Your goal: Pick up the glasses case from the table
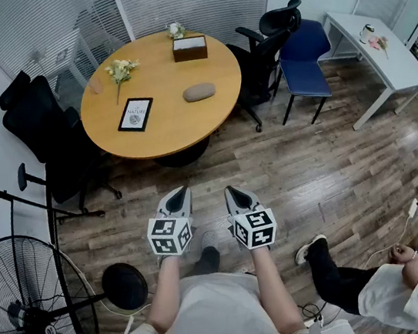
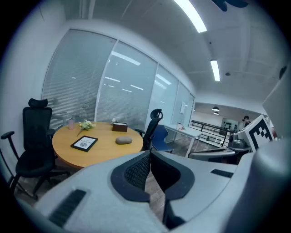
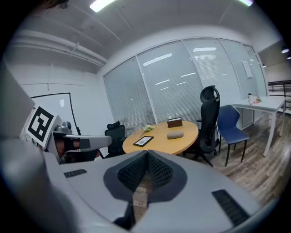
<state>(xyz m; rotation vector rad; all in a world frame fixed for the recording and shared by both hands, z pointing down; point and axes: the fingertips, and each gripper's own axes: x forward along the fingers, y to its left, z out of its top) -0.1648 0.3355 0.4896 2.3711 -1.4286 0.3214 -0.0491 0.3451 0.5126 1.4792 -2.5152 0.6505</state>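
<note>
Left gripper (image 1: 182, 191) and right gripper (image 1: 231, 193) both closed and empty, well short of the table (image 1: 159, 135); the glasses case (image 1: 199, 92) sits at 12 o'clock near the table's 3 o'clock rim, so arriving with the jaws closed would likely knock it off.

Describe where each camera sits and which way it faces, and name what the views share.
Head view: on the head, facing steeply down; shows the torso, left gripper, right gripper.
Left gripper view: on that gripper, facing the round table over shut jaws.
Right gripper view: same, over its shut jaws.
Shared by all: glasses case.
</note>
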